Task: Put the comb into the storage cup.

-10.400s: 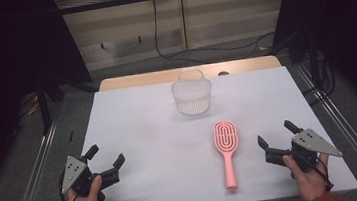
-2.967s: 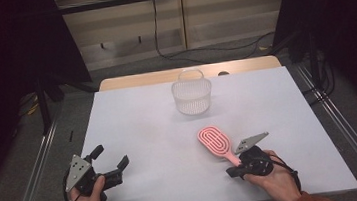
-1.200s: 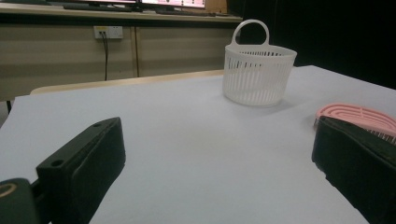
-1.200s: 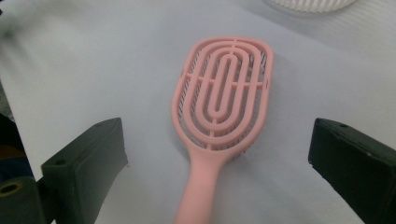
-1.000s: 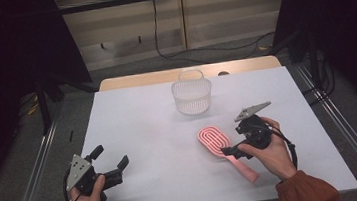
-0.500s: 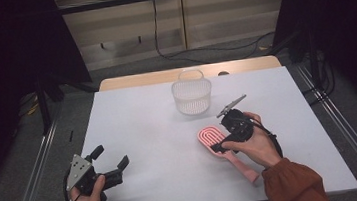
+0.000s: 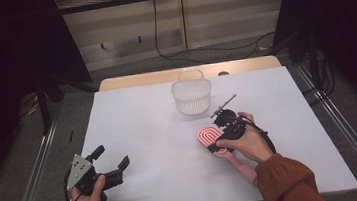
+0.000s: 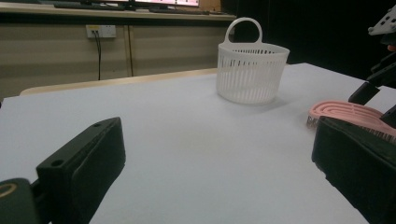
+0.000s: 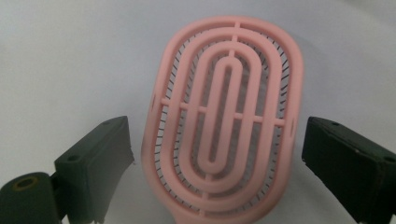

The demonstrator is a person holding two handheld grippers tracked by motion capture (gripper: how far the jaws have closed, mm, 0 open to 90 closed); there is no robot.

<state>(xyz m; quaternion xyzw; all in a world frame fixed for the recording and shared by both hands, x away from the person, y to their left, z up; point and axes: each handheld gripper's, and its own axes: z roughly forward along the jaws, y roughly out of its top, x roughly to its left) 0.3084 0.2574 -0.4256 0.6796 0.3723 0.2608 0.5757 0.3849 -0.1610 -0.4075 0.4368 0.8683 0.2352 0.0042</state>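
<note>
A pink hairbrush (image 7: 209,138) lies flat on the white table (image 7: 144,124), head toward the upper left, handle running under the person's right hand. My right gripper (image 7: 220,132) hovers over the brush head, open. In the right gripper view the jaws stand either side of the brush head (image 9: 243,115), apart from it, with the right gripper (image 9: 219,154) pointing down. My left gripper (image 7: 111,156) rests open near the front left corner, holding nothing. The left gripper view looks past the left gripper (image 8: 215,186) to the brush (image 8: 345,112) and the right gripper (image 8: 378,88).
A white slotted basket (image 7: 192,96) with a hoop handle stands upright at the back middle of the table, just beyond the brush; it is also in the left gripper view as the basket (image 8: 252,70). Metal rails run along both sides of the table.
The brush has been shifted and turned since the oldest frame. In the last second my right gripper moved left from beside the handle to over the brush head. The left gripper has stayed put.
</note>
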